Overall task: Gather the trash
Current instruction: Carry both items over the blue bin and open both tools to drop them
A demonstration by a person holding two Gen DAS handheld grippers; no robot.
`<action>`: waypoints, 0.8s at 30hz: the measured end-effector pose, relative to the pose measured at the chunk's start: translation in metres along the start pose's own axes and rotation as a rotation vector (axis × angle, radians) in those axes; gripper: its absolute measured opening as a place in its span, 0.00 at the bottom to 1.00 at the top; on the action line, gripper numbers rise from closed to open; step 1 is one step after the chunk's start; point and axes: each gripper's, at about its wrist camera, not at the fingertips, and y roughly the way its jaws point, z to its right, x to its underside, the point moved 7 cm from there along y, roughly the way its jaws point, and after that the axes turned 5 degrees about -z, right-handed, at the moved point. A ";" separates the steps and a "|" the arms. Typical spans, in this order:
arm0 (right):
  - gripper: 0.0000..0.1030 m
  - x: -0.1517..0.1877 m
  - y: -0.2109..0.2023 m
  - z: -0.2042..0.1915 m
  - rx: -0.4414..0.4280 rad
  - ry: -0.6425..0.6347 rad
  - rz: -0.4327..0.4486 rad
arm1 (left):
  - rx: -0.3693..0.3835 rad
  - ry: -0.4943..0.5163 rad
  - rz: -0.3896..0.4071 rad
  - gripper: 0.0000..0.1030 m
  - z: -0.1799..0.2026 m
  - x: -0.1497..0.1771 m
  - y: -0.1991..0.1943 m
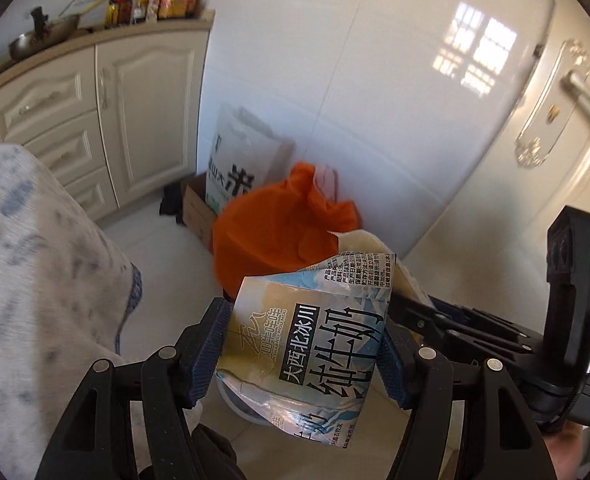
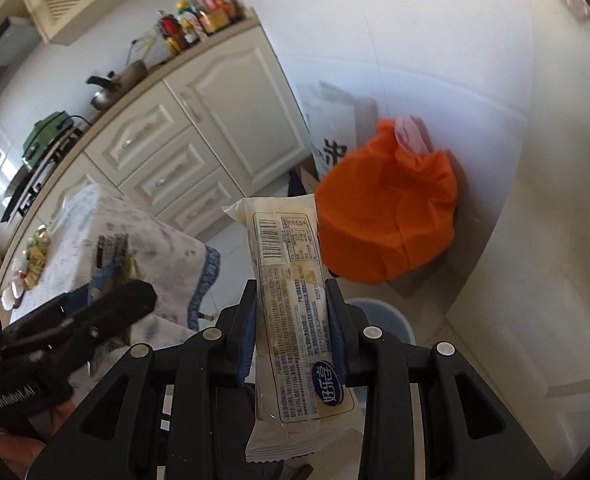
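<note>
My left gripper (image 1: pixel 305 344) is shut on a crumpled blue-and-cream milk carton (image 1: pixel 307 340) with black Chinese print, held in the air above the floor. My right gripper (image 2: pixel 291 320) is shut on a long pale snack wrapper (image 2: pixel 291 304) with a barcode, held upright. The right gripper also shows in the left wrist view (image 1: pixel 475 320), just right of the carton, and the wrapper's edge peeks behind the carton. The left gripper shows at the left of the right wrist view (image 2: pixel 107 304). A grey-blue bin rim (image 2: pixel 379 316) lies below the right gripper.
An orange bag (image 1: pixel 279 224) sits on the floor by the white wall, also in the right wrist view (image 2: pixel 387 208). A rice sack (image 1: pixel 247 160) and a cardboard box (image 1: pixel 195 208) stand behind it. A cloth-covered table (image 2: pixel 135 236) is at the left. Cream cabinets (image 1: pixel 135 112) line the back.
</note>
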 end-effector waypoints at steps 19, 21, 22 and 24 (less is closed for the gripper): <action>1.00 0.015 0.028 0.059 0.052 0.219 -0.048 | -0.121 0.042 -0.119 0.99 0.014 -0.021 0.069; 1.00 0.014 0.021 0.056 0.050 0.223 -0.031 | -0.142 0.047 -0.094 0.99 0.015 -0.018 0.053; 1.00 0.012 0.018 0.053 0.045 0.222 -0.024 | -0.142 0.044 -0.077 0.99 0.017 -0.016 0.043; 1.00 0.008 0.008 0.045 0.040 0.211 -0.004 | -0.142 0.036 -0.050 0.99 0.018 -0.014 0.024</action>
